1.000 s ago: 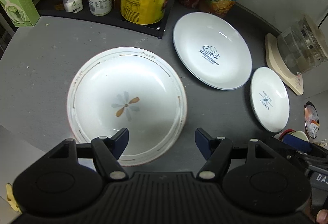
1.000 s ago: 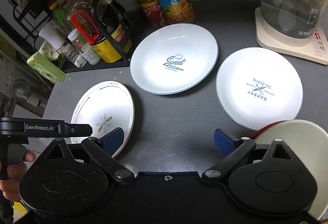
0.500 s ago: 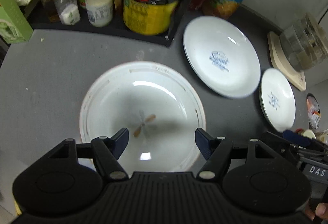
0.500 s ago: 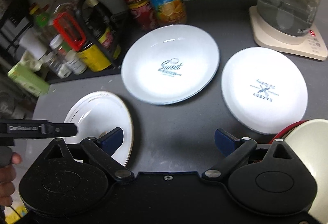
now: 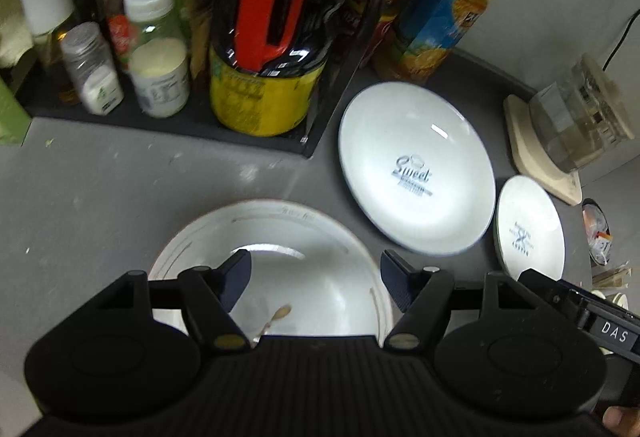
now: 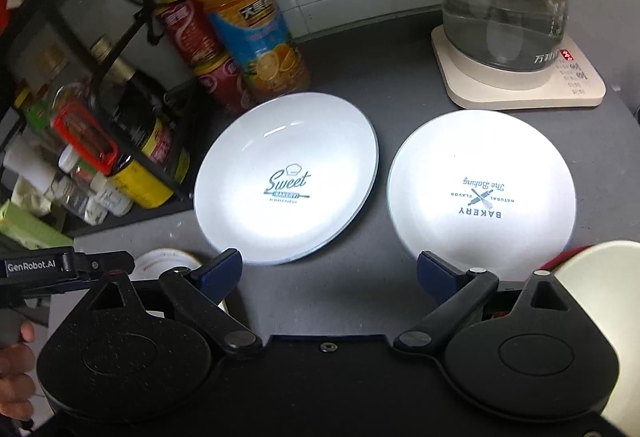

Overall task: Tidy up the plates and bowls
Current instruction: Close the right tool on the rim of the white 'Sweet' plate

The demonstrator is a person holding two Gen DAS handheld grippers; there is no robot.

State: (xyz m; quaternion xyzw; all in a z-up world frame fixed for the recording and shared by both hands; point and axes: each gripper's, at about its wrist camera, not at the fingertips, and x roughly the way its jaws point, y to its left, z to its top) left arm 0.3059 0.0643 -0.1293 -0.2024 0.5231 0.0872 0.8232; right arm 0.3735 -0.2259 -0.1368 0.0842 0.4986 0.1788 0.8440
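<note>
A white plate with a flower motif lies on the grey counter. My left gripper hovers open just over its near half, with nothing between the fingers. To its right lie the "Sweet" plate and a smaller "Bakery" plate. In the right wrist view my right gripper hangs above the bare counter in front of the Sweet plate and the Bakery plate. Its jaws are closing slightly and hold nothing. A cream bowl sits at the right edge on something red.
A black rack with jars, bottles and a yellow tin stands behind the flower plate. Red cans and an orange juice bottle stand behind the Sweet plate. A glass kettle on a cream base occupies the back right.
My left gripper has moved forward over the flower plate, toward the rack. My right gripper has rolled and come a little closer to the Sweet and Bakery plates.
</note>
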